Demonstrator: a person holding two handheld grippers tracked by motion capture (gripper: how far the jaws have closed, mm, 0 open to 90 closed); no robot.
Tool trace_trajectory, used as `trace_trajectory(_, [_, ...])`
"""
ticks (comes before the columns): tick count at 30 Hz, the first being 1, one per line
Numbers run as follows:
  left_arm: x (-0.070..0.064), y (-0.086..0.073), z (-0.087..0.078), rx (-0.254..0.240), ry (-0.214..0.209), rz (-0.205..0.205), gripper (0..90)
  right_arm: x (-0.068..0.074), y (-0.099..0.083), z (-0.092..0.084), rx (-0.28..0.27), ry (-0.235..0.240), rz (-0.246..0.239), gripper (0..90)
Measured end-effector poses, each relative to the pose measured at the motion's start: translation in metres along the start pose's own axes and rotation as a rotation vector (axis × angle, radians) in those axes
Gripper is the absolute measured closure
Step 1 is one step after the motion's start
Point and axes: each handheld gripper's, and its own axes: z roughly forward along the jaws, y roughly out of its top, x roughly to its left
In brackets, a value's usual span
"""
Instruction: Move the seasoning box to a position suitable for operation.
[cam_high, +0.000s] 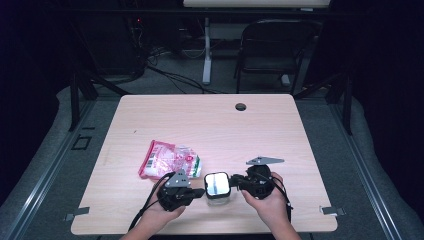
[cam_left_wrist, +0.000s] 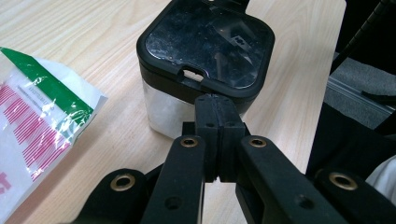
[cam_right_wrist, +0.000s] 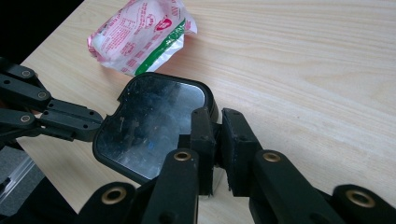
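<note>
The container (cam_high: 217, 185) you are working on stands upright near the front edge of the table (cam_high: 210, 120), between your two hands: a squarish box with rounded corners, clear or silvery walls and a black-framed glossy lid (cam_left_wrist: 208, 44) facing straight up. It has no clear long axis; its small front latch tab (cam_left_wrist: 192, 74) points toward your left gripper (cam_high: 199, 191). In the left gripper view your left jaws are pressed flat together with nothing between them, their tips touching the lid's rim right at that tab. Your right gripper (cam_high: 235, 182) comes in from the opposite side; in the right gripper view its jaws sit at the lid's edge (cam_right_wrist: 211, 105), almost closed with a narrow gap, and it looks as if the rim lies in that gap, though you cannot tell for certain whether the pads truly pinch it. The two grippers point at each other across the box. Just behind and to the left of the container lies a sealed plastic bag (cam_high: 170, 159) printed pink and white with a green stripe, lying flat, near the box but apart from it, close beside your left gripper
</note>
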Motion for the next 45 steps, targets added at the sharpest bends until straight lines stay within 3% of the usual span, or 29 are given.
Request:
trace_trajectory(9, [-0.0002,-0.0001,-0.0003,0.002,-0.003,-0.005,90.0,0.0003,-0.0009,0.0008,-0.01,0.006,0.004,84.4])
trace_trajectory(16, [-0.0034,0.0,0.0008,0.027,-0.018,0.016,90.0,0.0019,-0.0022,0.0011,-0.022,0.001,0.016,84.4])
trace_trajectory(33, [-0.0034,0.0005,-0.0001,0.007,-0.02,0.001,90.0,0.0029,-0.0043,0.0013,-0.039,-0.009,0.022,84.7])
trace_trajectory(41, [-0.004,0.0032,-0.0002,-0.014,-0.023,-0.007,89.2,0.0034,-0.0044,0.0005,-0.043,-0.013,-0.001,81.0])
trace_trajectory(45, [-0.0048,0.0051,0.0003,-0.017,-0.022,-0.009,89.0,0.0059,-0.0029,-0.0078,-0.054,-0.026,-0.041,78.2])
